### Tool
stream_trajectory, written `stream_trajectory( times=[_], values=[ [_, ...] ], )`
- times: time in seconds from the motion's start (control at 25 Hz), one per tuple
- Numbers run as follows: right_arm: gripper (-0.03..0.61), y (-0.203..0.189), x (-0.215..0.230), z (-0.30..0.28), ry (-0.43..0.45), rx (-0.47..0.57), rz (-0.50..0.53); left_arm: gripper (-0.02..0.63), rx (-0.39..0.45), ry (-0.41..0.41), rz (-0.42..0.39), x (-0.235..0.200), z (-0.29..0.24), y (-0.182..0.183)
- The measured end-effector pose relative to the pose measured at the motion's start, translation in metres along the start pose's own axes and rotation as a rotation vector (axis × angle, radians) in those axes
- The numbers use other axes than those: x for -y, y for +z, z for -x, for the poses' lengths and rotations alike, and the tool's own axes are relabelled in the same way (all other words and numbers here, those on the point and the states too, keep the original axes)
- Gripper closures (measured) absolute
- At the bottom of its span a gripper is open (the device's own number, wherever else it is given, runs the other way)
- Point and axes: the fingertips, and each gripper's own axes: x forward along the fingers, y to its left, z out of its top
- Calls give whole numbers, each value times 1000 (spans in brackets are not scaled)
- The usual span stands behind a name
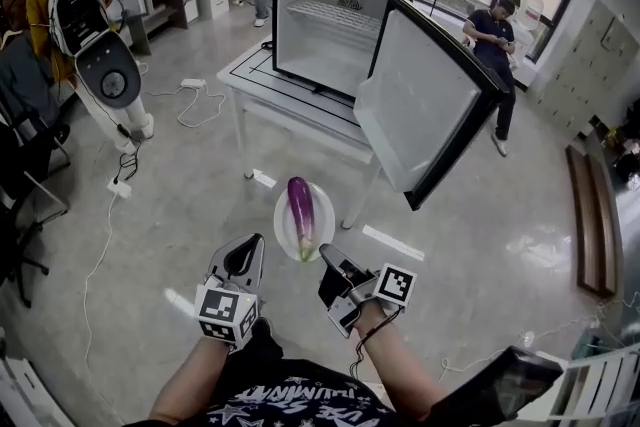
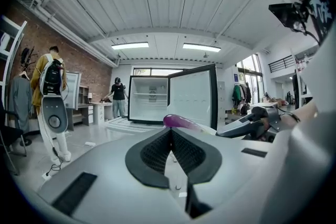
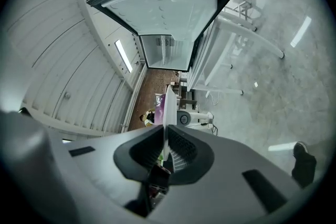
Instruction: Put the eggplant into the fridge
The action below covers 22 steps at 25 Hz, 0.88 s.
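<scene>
While the fridge (image 1: 330, 25) stands on a white table (image 1: 290, 105) with its door (image 1: 425, 105) swung wide to the right, its white inside is open to the room, with one wire shelf (image 1: 335, 15) across the upper part. Nothing I can see sits on that shelf. Three other people are about the room: one by the brick wall at the left with a backpack, one at a desk at the back, one near the windows on the right.

Well short of the table, over the grey floor, the person carries a white plate (image 1: 281, 215). The eggplant (image 1: 300, 210) lies lengthwise along the middle of it, purple and glossy, one end pointing toward the fridge.

The right gripper (image 1: 330, 258) has the plate by its near rim. In the right gripper view the thin white edge runs straight between the two dark pads, which are pressed against it from both sides, and the eggplant shows as a purple sliver just beyond.

The left gripper (image 1: 248, 250) hangs just beside the plate, on its left, not touching it. Its jaws are drawn together with nothing between them; past their tips the left gripper view shows the eggplant's rounded end and the open fridge behind it.
</scene>
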Motion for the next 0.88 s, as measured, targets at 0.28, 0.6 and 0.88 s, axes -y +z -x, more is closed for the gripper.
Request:
stream_trajectory(
  times=[0.28, 0.6, 0.88],
  values=[
    [557, 21, 3, -52, -24, 63, 3, 604, 1, -55, 6, -49, -36, 10],
    [557, 31, 9, -114, -40, 116, 3, 604, 0, -103, 9, -111, -64, 10],
    [557, 24, 17, -154, -43, 128, 1, 604, 12, -129, 16, -142, -75, 11]
  ],
)
